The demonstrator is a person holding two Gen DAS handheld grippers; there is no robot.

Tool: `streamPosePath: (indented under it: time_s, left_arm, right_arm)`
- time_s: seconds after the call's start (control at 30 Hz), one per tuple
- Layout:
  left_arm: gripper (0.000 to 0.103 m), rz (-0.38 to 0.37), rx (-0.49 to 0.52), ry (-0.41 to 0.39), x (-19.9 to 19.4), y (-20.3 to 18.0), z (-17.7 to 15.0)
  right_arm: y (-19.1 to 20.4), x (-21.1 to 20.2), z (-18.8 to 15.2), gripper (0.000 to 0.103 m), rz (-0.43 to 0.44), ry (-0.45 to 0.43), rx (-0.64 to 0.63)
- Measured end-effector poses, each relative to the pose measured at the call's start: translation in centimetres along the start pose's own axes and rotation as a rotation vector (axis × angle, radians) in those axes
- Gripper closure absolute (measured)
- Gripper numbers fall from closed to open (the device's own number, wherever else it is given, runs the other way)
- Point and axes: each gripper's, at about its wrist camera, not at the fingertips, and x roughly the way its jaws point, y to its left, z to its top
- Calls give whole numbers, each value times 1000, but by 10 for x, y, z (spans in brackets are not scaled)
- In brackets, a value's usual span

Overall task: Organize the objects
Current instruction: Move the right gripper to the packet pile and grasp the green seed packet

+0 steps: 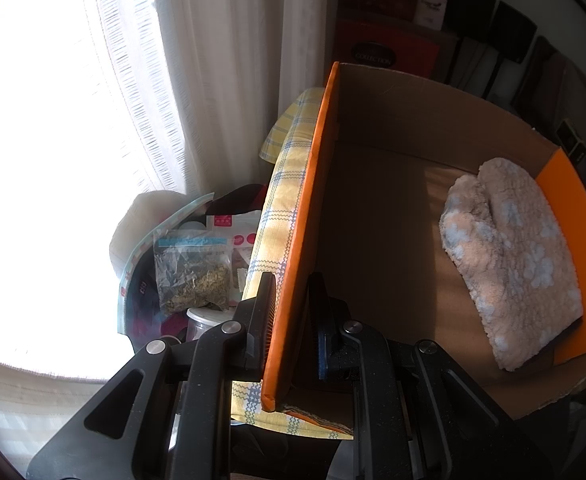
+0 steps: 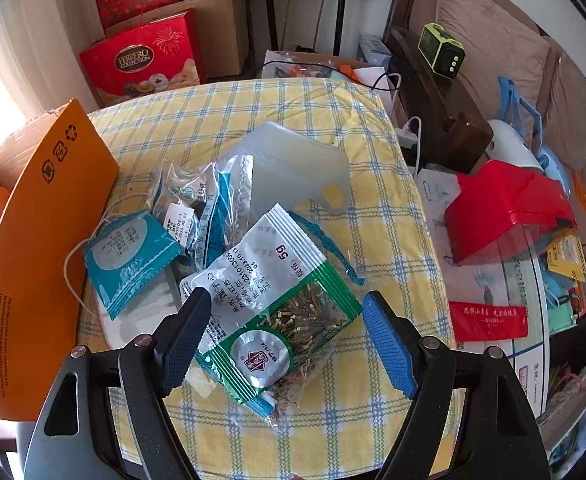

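Observation:
My left gripper is shut on the near wall of an orange cardboard box. Inside the box lies a fluffy pink sock with pale paw prints. My right gripper is open, its fingers on either side of a green-and-silver herb packet lying on the yellow checked tablecloth. Beside the packet lie a teal sachet with a string, clear plastic bags with labels and a translucent plastic lid. The orange box stands at the left of that view.
A clear bag of dried herbs and other packets lie below the table by the bright curtain. Red gift boxes stand behind the table. A red container, a green clock and cables crowd the right side.

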Motion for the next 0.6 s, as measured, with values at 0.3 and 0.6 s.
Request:
streamPosePath:
  time_s: [0.3, 0.6]
  left_arm:
    - [88, 0, -1, 1, 0, 0, 0]
    - [88, -2, -1, 3, 0, 1, 0]
  right_arm:
    - [6, 3, -3, 41, -48, -13, -59]
    - [-3, -13, 2, 79, -36, -57, -29]
